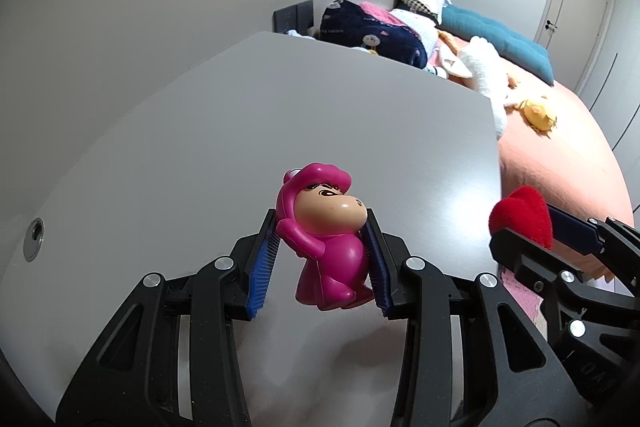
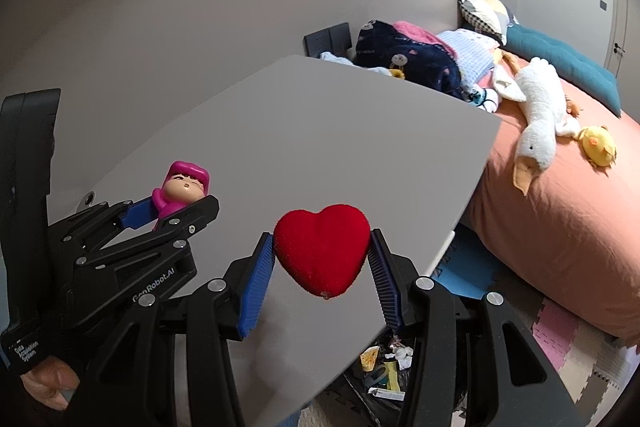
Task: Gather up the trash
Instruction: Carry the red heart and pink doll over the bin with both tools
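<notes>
The blue ribbed fingers (image 1: 262,267) of the left gripper (image 1: 320,259) are clamped on a glossy pink plastic cartoon figurine (image 1: 324,247), pressing its body from both sides and holding it clear above the plain grey tabletop (image 1: 280,115). The right gripper (image 2: 322,263) likewise grasps a fuzzy red heart-shaped box (image 2: 322,251) between its blue pads, pinched at the lobes, point downward. The two grippers sit side by side, the left one just to the left of the right one's fingers.

Below and behind the right fingers, past the table's near edge, a dark bin of crumpled wrappers and paper scraps (image 2: 384,367) stands on pastel foam floor tiles (image 2: 560,339). Ahead of both sets of fingers the table is bare except for a round metal grommet (image 1: 34,239) at far left. Beyond the far right edge lies a bed with a salmon-pink cover (image 2: 560,219), bearing a white plush goose (image 2: 536,107), a yellow plush chick (image 2: 598,145), folded blankets (image 2: 408,61) and a teal cushion (image 2: 560,63).
</notes>
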Tool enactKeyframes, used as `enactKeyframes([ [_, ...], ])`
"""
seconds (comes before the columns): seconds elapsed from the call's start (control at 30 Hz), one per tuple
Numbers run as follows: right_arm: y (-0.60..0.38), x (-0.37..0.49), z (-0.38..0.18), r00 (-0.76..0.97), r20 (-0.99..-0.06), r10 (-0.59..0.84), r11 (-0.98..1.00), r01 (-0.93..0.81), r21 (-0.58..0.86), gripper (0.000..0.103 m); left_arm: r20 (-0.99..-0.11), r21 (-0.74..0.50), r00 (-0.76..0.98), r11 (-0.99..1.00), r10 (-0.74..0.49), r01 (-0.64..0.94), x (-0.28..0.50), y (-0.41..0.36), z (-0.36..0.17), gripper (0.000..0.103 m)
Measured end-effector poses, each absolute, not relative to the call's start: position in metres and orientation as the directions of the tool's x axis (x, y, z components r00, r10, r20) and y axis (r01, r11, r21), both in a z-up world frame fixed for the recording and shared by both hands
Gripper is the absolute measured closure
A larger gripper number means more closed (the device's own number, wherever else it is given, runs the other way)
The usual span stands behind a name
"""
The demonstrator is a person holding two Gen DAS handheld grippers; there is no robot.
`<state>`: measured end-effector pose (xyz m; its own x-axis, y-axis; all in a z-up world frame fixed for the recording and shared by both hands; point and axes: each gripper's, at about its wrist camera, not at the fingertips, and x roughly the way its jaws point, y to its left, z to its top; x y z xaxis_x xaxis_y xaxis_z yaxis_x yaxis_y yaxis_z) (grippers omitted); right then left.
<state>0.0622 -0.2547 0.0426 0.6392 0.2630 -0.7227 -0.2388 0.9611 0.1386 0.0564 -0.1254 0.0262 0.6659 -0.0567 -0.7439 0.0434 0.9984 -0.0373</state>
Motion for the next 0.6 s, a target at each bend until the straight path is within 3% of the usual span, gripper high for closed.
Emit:
enactKeyframes([
  [0.6, -0.305, 0.004, 0.055, 0.692, -0.685, 0.229, 0.973, -0.17, 0.154, 0.054, -0.723, -0.028, 0.684, 0.994, -0.093, 0.105, 0.016, -0.161, 0.037, 0.062],
])
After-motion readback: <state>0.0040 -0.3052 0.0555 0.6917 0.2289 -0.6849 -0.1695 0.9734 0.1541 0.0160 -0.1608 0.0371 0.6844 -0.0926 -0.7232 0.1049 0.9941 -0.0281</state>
